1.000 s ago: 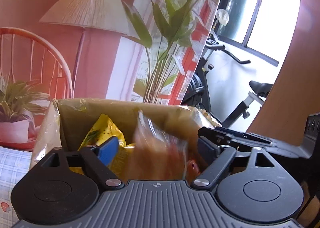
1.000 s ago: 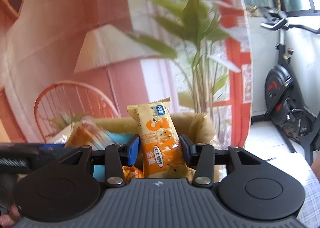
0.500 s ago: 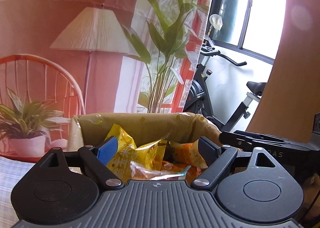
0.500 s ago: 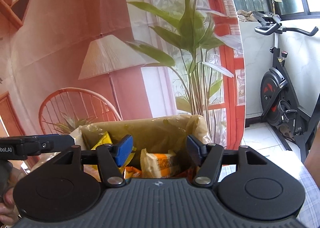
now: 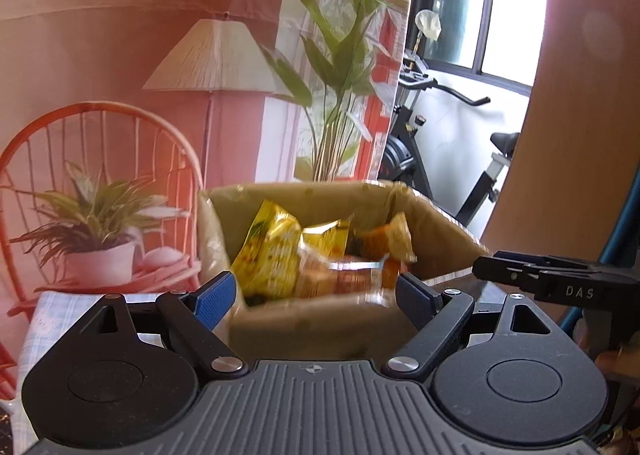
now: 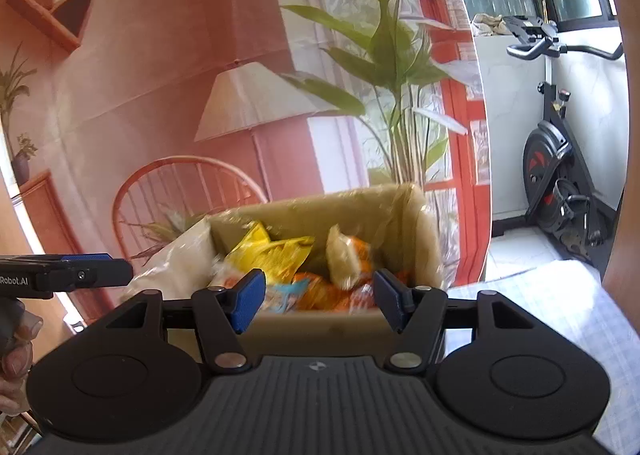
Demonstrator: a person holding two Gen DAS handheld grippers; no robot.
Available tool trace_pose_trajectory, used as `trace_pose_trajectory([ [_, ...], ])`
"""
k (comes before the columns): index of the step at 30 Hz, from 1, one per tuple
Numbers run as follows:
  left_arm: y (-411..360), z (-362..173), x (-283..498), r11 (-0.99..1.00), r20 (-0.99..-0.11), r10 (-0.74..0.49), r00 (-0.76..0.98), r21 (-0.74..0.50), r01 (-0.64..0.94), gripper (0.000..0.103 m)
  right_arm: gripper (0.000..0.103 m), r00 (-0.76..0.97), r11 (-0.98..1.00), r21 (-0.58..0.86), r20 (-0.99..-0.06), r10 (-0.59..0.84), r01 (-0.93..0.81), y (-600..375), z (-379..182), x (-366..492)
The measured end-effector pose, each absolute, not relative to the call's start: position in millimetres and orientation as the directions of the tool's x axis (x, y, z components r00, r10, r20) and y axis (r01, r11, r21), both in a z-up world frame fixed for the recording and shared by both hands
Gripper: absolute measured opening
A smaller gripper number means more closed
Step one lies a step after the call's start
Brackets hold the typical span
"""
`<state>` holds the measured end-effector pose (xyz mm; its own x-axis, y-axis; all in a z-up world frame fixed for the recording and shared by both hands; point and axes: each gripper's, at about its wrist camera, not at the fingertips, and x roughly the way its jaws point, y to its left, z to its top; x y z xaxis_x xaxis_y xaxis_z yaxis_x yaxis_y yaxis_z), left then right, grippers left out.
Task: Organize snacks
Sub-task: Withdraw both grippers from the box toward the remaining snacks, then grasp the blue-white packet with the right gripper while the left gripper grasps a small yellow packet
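Left wrist view: the left gripper (image 5: 316, 295) is spread wide and empty before the cardboard box (image 5: 440, 231) that holds the snack packets (image 5: 272, 255). The right gripper (image 6: 318, 299) has just opened, nothing between its jaws.

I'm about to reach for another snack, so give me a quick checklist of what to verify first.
1. Left gripper empty, jaws apart: ok.
2. Right gripper empty after its jaws have just been opening: ok.
3. Orange snack bar inside the cardboard box: ok.
4. Yellow packet below the box rim: ok.
5. Both grippers drawn back clear of the box: ok.
6. More snacks waiting on the table: cannot tell, none in view.
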<state>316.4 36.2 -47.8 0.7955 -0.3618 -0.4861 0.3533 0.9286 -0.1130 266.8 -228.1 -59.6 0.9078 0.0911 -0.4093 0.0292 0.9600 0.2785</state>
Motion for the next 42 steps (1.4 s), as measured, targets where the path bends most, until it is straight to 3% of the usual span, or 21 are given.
trace_pose_trajectory([
  [12,64.3,-77.6,262.0,0.935,-0.549,-0.338,0.765,-0.106,0.337,0.088,0.063,0.874,0.969,0.246,-0.470,0.121,-0.002,-183.7,-89.1,210.9],
  [24,66.6,-138.2,226.2,0.936,-0.607,-0.346,0.716,-0.168,0.310,0.088,0.063,0.764,0.981,0.191,-0.630,0.135,-0.016,-152.7,-159.5,156.4],
  [33,64.4,-165.3,213.0,0.938,-0.641,-0.339,0.689,-0.172,0.301,0.087,0.075,0.643,0.989,0.113,-0.751,0.147,-0.094,-137.7,-203.7,134.7],
  [39,65.3,-181.3,210.3,0.943,-0.662,-0.324,0.676,-0.173,0.283,0.087,0.075,0.611,0.990,0.099,-0.779,0.141,-0.102,-138.4,-224.5,133.3],
  [41,65.3,-184.0,209.5,0.945,-0.671,-0.317,0.670,-0.169,0.278,0.087,0.071,0.593,0.986,0.114,-0.789,0.163,-0.119,-139.3,-230.0,135.7],
  [42,65.8,-185.0,208.9,0.947,-0.674,-0.314,0.669,-0.167,0.276,0.087,0.064,0.583,0.985,0.115,-0.794,0.170,-0.130,-138.4,-232.0,136.2],
])
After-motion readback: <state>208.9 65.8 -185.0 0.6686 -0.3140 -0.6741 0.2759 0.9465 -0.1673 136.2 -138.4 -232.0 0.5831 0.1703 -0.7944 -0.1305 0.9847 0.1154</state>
